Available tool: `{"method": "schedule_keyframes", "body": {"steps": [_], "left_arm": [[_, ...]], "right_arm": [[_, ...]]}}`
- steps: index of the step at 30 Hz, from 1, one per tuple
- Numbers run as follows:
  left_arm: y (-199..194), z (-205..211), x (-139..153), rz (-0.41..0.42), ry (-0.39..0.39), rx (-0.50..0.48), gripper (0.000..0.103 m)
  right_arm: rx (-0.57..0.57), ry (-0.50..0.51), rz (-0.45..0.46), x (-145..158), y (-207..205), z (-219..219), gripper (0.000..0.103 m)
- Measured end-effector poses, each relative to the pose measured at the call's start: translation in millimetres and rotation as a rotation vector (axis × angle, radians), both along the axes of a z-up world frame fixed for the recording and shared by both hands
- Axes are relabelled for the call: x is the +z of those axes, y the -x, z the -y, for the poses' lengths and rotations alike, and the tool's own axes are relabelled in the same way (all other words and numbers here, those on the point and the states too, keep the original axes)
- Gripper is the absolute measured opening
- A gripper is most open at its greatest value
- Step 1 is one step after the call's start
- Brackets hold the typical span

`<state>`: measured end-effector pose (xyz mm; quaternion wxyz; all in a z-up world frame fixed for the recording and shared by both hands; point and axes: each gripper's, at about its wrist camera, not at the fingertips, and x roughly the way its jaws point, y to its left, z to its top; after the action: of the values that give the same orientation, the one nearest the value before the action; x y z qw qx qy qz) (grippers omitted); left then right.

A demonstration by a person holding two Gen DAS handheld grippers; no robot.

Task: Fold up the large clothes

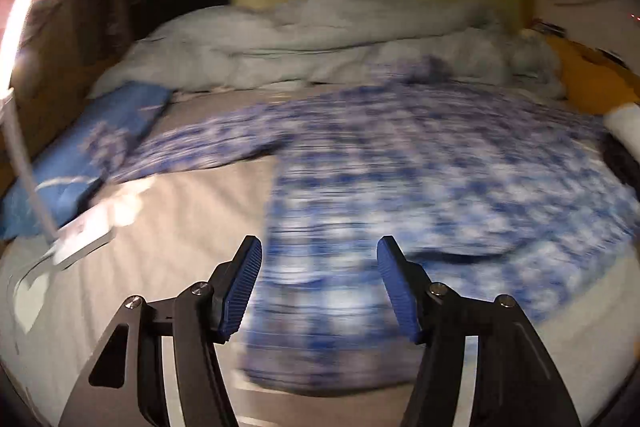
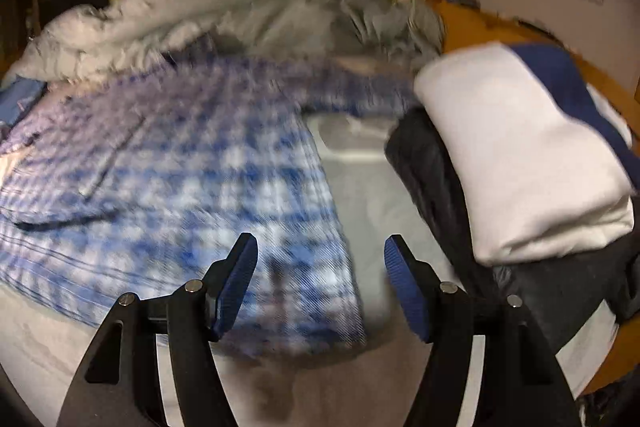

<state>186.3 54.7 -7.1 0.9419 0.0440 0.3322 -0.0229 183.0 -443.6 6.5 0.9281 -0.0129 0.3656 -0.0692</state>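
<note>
Left wrist view: my left gripper (image 1: pixel 319 247) hangs over the bed with its blue-padded jaws set well apart and nothing between them; I hold no cloth here. Beneath and beyond it lies the blue-and-white checked shirt (image 1: pixel 420 163), spread flat on the grey bedsheet (image 1: pixel 180 227), one sleeve reaching out to the left, all of it blurred. A blue patterned pillow (image 1: pixel 92 143) sits at the left edge, touching that sleeve's end. A rumpled pale duvet (image 1: pixel 312 39) is heaped along the far side, just beyond the shirt's collar end. A white card or paper (image 1: pixel 86 231) lies on the sheet at lower left. Right wrist view: my right gripper (image 2: pixel 321 246) likewise stands with jaws wide and empty, poised above the shirt's near right edge (image 2: pixel 180 179) where it meets the bare sheet (image 2: pixel 372 195). The shirt fills the left and centre of this view. To the right, a folded white garment (image 2: pixel 520 155) rests on top of a dark garment (image 2: pixel 432 179), both apart from the shirt. The duvet (image 2: pixel 240 15) runs behind.
</note>
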Motion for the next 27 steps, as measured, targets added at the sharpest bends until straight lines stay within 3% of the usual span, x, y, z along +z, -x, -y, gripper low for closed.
{"method": "schedule_keyframes", "body": {"steps": [3,7,9,14,19,22,27], "left_arm": [[-6.3,34.8,-6.4,-0.112,0.051,-0.102,0.062],[-36.2,74.8,-38.4,-0.316,0.181,-0.2,0.062],[-50.8,97.2,-51.8,-0.358,0.168,-0.216,0.062],[-84.1,131.6,-61.3,-0.336,0.128,-0.205,0.062],[-104.3,125.8,-68.8,-0.325,0.138,-0.15,0.062],[-93.9,116.1,-58.0,-0.279,0.139,-0.168,0.062],[-57.0,103.2,-29.0,-0.166,0.045,-0.185,0.062]], "right_arm": [[0.073,-0.039,0.014,4.2,-0.3,-13.2,0.069],[0.124,-0.047,-0.059,-6.4,-8.0,-29.6,0.069],[0.122,-0.066,-0.093,-13.1,-8.9,-27.5,0.069],[0.071,-0.089,-0.115,-18.9,-8.5,-11.8,0.071],[0.046,-0.106,-0.127,-20.2,-11.5,-1.5,0.072],[0.056,-0.098,-0.117,-18.1,-10.4,-3.8,0.072],[0.105,-0.068,-0.065,-10.0,-3.2,-15.5,0.072]]}}
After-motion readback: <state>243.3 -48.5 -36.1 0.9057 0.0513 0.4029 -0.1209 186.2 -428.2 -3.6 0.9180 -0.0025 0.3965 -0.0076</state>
